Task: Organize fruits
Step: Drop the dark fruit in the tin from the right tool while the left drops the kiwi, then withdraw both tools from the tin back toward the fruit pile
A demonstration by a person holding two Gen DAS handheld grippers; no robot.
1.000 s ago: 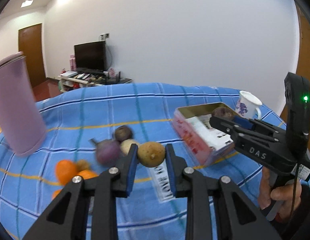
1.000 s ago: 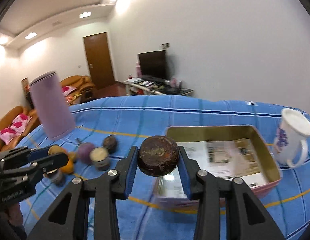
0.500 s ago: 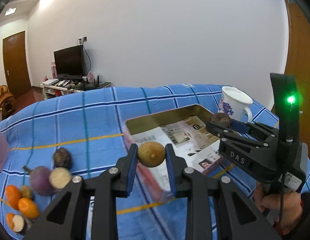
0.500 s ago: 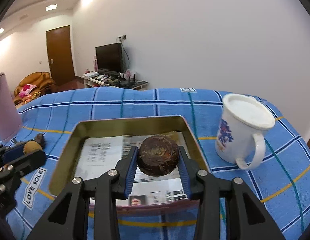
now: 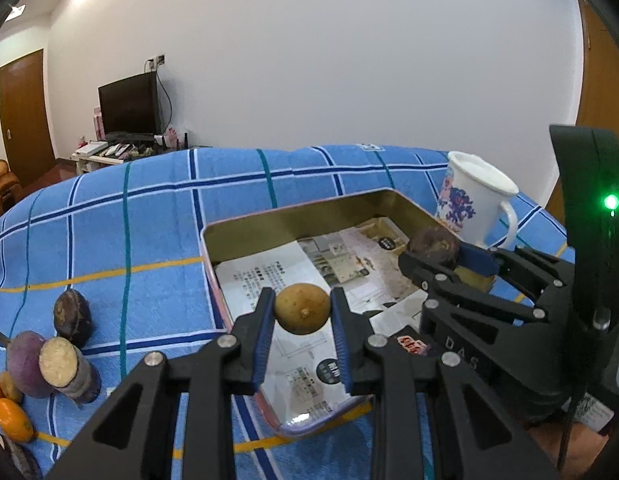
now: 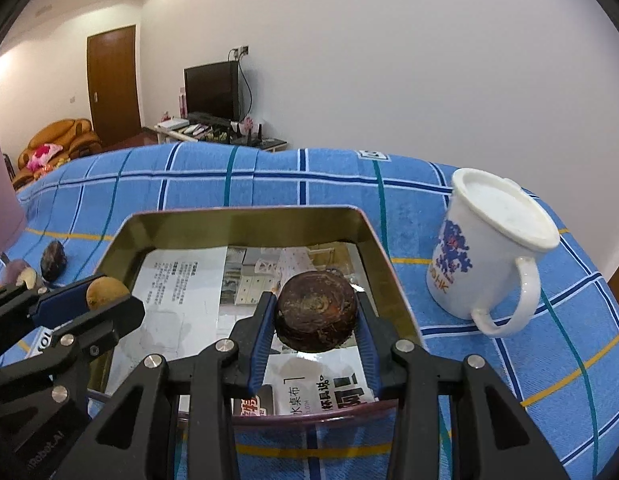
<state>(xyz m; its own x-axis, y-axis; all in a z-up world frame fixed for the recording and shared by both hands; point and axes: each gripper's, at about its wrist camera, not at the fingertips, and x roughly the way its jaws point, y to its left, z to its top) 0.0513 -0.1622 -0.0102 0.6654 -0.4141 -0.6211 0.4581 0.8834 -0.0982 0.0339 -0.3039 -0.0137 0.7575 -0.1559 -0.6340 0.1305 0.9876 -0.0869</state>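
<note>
Placement needs care: left gripper [image 5: 302,316] clamps a tan fruit [image 5: 302,309], right gripper [image 6: 316,322] a dark brown fruit [image 6: 316,317]; lower both onto the tin's [image 6: 245,222] paper, apart, before releasing.

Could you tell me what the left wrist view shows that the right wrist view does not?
Only the left wrist view shows the oranges at its lower left edge and the green light on the right tongs' handle. Only the right wrist view shows the sofa and a pink container's edge. Both show the tin tray, the white mug, the left tongs shut on a tan round fruit and the right tongs shut on a dark brown fruit.
</note>
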